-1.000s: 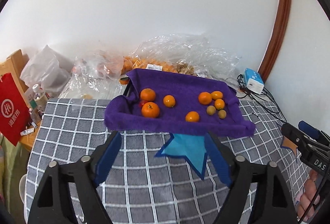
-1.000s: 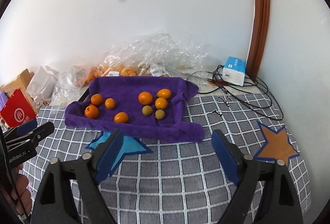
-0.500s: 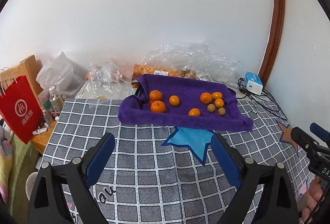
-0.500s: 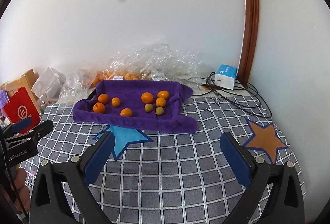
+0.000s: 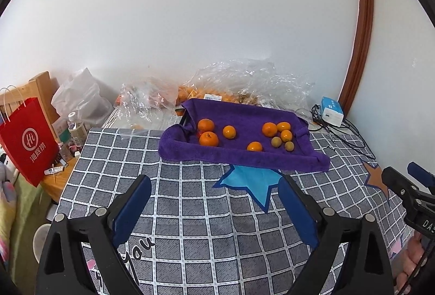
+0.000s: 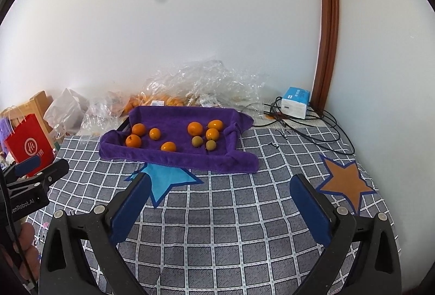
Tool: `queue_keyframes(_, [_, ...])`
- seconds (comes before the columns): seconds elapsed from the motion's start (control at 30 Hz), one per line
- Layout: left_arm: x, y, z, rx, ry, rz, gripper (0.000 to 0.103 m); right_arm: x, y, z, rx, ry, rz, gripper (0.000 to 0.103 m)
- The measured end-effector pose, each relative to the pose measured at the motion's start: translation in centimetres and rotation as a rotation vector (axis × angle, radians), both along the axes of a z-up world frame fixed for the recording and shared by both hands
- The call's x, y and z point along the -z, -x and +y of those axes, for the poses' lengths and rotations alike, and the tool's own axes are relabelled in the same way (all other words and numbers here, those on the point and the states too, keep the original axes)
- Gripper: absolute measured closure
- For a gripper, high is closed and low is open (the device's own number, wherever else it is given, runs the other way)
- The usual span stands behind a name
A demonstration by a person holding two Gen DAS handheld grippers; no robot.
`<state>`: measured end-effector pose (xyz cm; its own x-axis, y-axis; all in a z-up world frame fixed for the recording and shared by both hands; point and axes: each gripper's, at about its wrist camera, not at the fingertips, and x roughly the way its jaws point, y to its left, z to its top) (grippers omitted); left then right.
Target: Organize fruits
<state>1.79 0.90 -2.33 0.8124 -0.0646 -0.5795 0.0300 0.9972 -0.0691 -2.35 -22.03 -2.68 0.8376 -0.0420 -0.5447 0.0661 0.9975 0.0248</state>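
A tray lined with a purple towel (image 5: 236,156) (image 6: 174,156) sits at the far side of the checked tablecloth. On it lie several oranges, with a group at the left (image 5: 208,138) (image 6: 133,141) and a group at the right (image 5: 269,129) (image 6: 195,128), plus two small greenish-brown fruits (image 5: 276,142) (image 6: 197,141). My left gripper (image 5: 214,209) is open and empty, well short of the tray. My right gripper (image 6: 220,209) is open and empty, also short of the tray.
Clear plastic bags with more oranges (image 5: 244,85) (image 6: 190,88) lie behind the tray by the wall. A blue-white box (image 5: 331,110) (image 6: 295,106) and black cables (image 6: 312,129) sit at the right. A red paper bag (image 5: 30,140) stands off the table's left edge. Blue (image 5: 250,183) and orange (image 6: 345,181) stars mark the cloth.
Both grippers have drawn back and risen away from the tray, so it looks smaller and farther. Both stay open and empty. The fruit has not moved.
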Motion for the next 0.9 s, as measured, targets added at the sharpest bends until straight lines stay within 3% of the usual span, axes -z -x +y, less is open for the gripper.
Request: queue_keyframes(0.9, [-0.32, 0.20, 0.36, -0.005, 0.013, -0.008, 0.008, 0.28, 0.23, 0.25, -0.003, 0.003, 0.000, 0.002])
